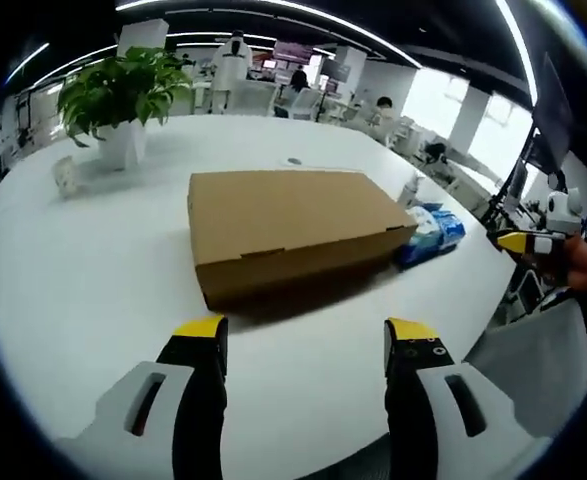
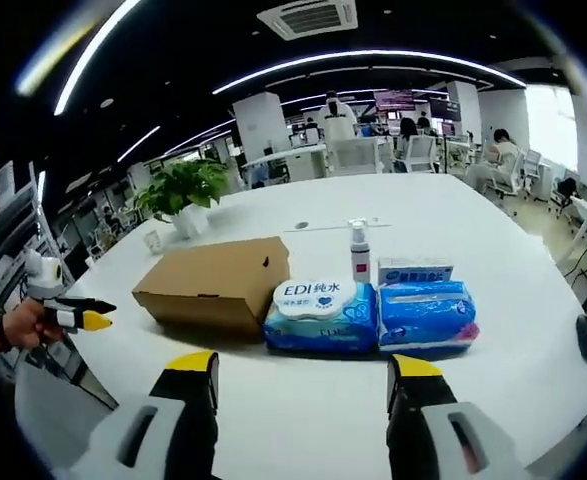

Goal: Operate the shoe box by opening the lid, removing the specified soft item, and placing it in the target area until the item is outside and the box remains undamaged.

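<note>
I can't see inside the closed shoe box [image 1: 288,232]. It hides part of the blue wipes pack [image 1: 430,236]. The small print on the spray bottle [image 2: 360,253] is too tiny to read.

Closed shoe box [image 2: 216,281] beside wipes packs [image 2: 321,315]

White table [image 1: 93,290] w/ closed shoe box [image 1: 288,230], wipes packs [image 2: 373,315], potted plant [image 1: 123,100]

- Bright ceiling light strips [image 2: 373,60] and daylight from windows [image 1: 428,100].
- Soft shadow under the cardboard box [image 1: 283,235].
- Edges bend and blur.
</note>
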{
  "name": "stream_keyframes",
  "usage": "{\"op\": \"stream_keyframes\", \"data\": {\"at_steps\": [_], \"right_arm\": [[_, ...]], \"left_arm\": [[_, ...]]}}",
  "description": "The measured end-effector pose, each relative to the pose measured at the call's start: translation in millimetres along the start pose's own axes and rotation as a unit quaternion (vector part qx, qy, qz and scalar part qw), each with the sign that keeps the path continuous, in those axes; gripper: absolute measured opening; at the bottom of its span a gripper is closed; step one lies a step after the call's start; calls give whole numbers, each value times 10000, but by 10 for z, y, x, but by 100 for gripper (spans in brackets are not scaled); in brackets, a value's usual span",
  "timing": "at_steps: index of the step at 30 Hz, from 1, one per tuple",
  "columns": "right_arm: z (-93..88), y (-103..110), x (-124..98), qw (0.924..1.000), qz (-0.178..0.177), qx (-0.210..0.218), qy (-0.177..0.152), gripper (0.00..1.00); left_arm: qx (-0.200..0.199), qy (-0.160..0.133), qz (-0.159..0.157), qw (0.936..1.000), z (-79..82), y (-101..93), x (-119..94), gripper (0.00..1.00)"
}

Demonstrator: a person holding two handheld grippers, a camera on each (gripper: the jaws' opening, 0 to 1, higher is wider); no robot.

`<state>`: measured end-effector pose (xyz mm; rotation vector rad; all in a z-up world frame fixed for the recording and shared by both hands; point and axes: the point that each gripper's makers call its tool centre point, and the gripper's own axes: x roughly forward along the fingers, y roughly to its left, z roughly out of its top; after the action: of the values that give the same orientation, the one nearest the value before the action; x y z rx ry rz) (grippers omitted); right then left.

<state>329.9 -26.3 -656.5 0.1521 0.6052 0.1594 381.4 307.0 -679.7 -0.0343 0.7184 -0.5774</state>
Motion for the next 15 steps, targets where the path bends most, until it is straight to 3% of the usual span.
{"op": "stream_keyframes", "data": {"at_steps": [7, 11, 15], "right_arm": [[41, 99, -1, 9990, -59, 356, -273, 69], [-21, 87, -26, 9994, -184, 105, -271, 70], [-90, 19, -63, 9989, -232, 291, -278, 71]], "left_arm": [[191, 159, -155, 9996, -163, -146, -3, 62], [118, 6, -168, 9998, -174, -157, -33, 62], [93, -38, -224, 9997, -181, -168, -22, 64]]}}
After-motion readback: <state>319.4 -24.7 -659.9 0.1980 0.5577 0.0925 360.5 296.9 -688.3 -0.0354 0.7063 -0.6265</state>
